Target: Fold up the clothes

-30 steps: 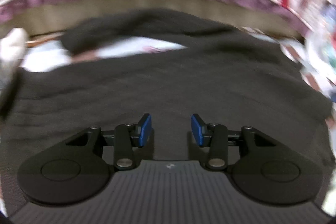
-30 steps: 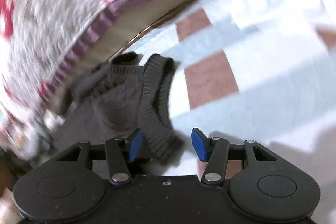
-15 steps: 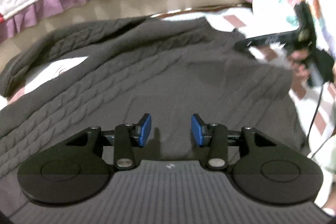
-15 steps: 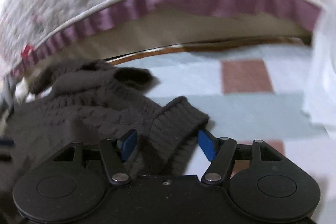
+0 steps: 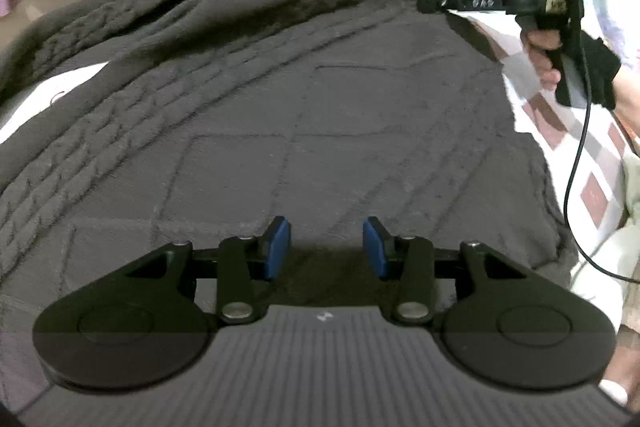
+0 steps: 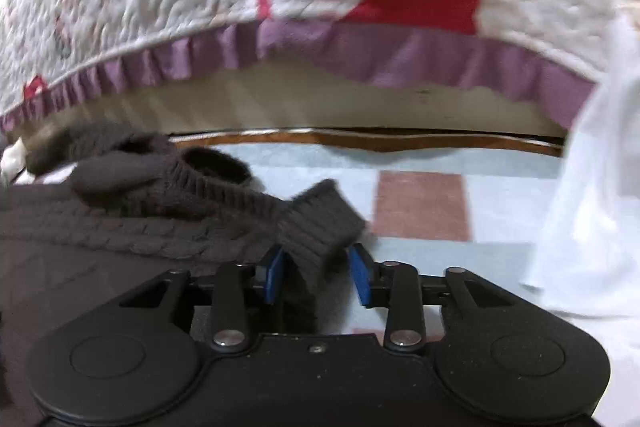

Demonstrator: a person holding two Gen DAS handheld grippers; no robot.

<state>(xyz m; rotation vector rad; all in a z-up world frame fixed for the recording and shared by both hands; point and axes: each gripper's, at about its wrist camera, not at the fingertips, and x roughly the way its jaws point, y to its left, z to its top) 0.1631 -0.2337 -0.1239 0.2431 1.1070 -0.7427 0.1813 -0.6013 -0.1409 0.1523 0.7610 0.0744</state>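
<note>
Dark grey cable-knit sweater (image 5: 304,115), spread flat on a pale checked sheet with brown-red squares (image 6: 420,205), its upper edge near the purple ruffled hem of a quilted white-and-red bedspread (image 6: 360,55). One ribbed cuff (image 6: 316,227) lies folded over at the sweater's edge, just beside a bare brown-red square. The right gripper (image 6: 316,277) has its blue pads on either side of this cuff; the jaws are closing, with the knit between them but a gap visible at the right pad, so the grip is judged not yet firm. The left gripper (image 5: 326,247) hovers over the sweater's lower body, jaws partly apart and holding nothing. For a clean sleeve fold, the pads should probably seat deep on the ribbing before lifting, taking both layers of the cuff, while the left gripper steadies the sweater body against dragging.
</note>
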